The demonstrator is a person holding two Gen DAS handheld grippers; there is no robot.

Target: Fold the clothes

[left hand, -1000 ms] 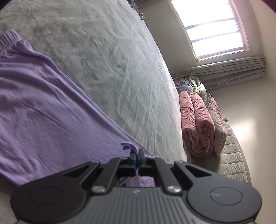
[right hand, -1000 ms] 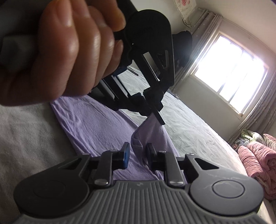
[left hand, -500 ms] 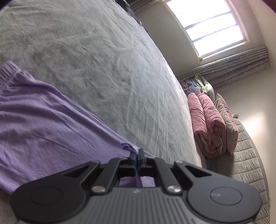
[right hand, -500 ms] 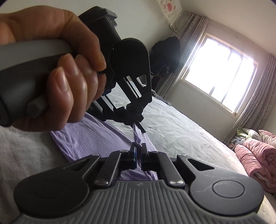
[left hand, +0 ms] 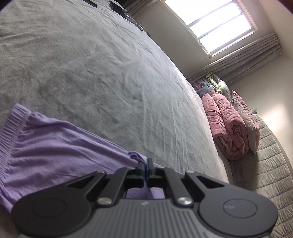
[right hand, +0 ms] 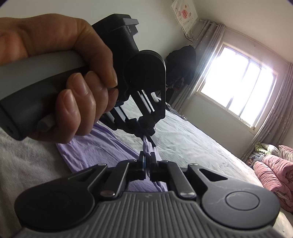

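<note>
In the right wrist view a hand (right hand: 60,73) gripping the left gripper (right hand: 148,132) fills the upper left and hides much of the purple garment (right hand: 95,152). The poster (right hand: 185,12) at the top is too blurred to read. The garment lies on the grey bed (left hand: 91,69), ribbed waistband at the left edge, one corner lifted. Both the left gripper and the right gripper (right hand: 147,161) have jaws pinched closed on that corner.
</note>
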